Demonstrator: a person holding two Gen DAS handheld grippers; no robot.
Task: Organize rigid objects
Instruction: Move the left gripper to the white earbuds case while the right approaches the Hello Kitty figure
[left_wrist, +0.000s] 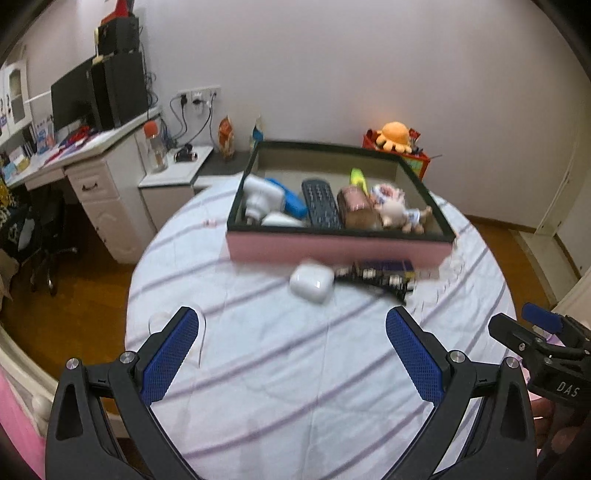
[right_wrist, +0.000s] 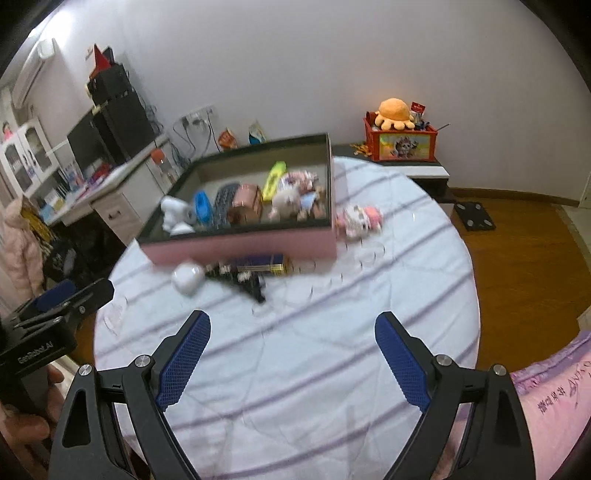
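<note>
A pink box (left_wrist: 338, 251) with a dark rim stands on the round table (left_wrist: 277, 369) and holds several items, among them a black remote (left_wrist: 320, 205), white and blue objects and small dolls. In front of it lie a white earbud case (left_wrist: 310, 282), a dark patterned box (left_wrist: 386, 267) and a black object (left_wrist: 380, 286). In the right wrist view the box (right_wrist: 243, 247), the case (right_wrist: 188, 277) and a pink doll (right_wrist: 360, 219) beside the box show. My left gripper (left_wrist: 291, 325) is open and empty above the cloth. My right gripper (right_wrist: 291, 328) is open and empty.
A white desk (left_wrist: 92, 158) with a monitor stands at the left, with a chair (left_wrist: 48, 236) beside it. A red toy crate (right_wrist: 400, 142) with an orange plush sits on a low stand at the back right. Wooden floor surrounds the table. A pink bed edge (right_wrist: 554, 398) is at the right.
</note>
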